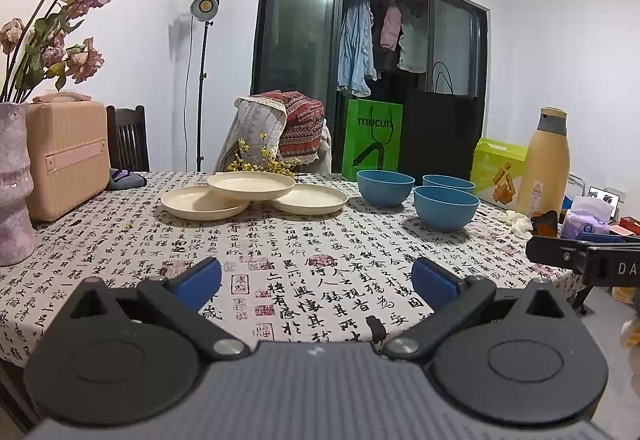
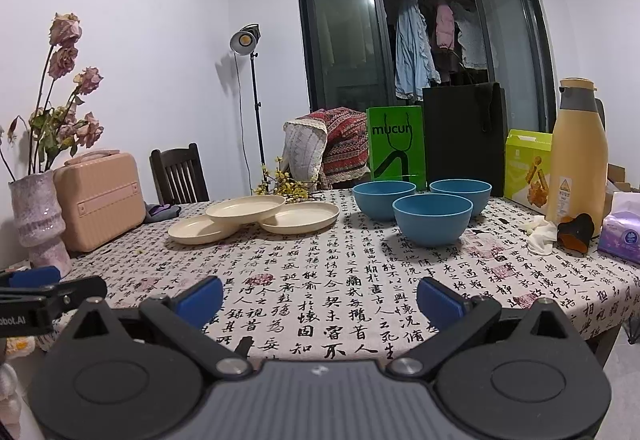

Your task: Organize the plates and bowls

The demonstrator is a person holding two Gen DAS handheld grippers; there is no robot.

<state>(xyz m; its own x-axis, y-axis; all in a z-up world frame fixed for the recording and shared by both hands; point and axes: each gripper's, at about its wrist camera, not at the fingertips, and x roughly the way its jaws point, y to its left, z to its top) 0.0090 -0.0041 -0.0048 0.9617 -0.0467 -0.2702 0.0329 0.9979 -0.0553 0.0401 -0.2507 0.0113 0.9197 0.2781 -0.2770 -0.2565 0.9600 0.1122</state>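
I take the nearest blue bowl [image 2: 432, 217] as my landmark and read the table [image 2: 304, 280] from left to right. Far to the left of it stands a pink vase [image 2: 38, 220] with dried roses, and just beside the vase a peach case [image 2: 100, 195]. Between the case and the landmark lie three cream plates: the left plate [image 2: 202, 230] and the right plate [image 2: 300, 217] flat on the calligraphy cloth, the middle plate [image 2: 246, 209] resting across both, its edges overlapping theirs. Behind the landmark I see two more blue bowls, one behind and to its left [image 2: 382, 197], one behind and to its right [image 2: 460, 191]; all three stand upright and close together, and I cannot tell whether they touch. Behind those a green bag [image 2: 396, 143] and a black bag [image 2: 464, 135] stand upright. To the right of the landmark I note a green box [image 2: 526, 167], a tan flask [image 2: 578, 155], and a tissue pack [image 2: 624, 232] at the table's right edge. My left gripper [image 1: 316, 280] hangs near the front table edge, well short of the plates, its blue pads [image 1: 200, 278] spread wide with nothing between. My right gripper [image 2: 320, 298] hangs likewise, well short of the landmark, jaws apart and empty
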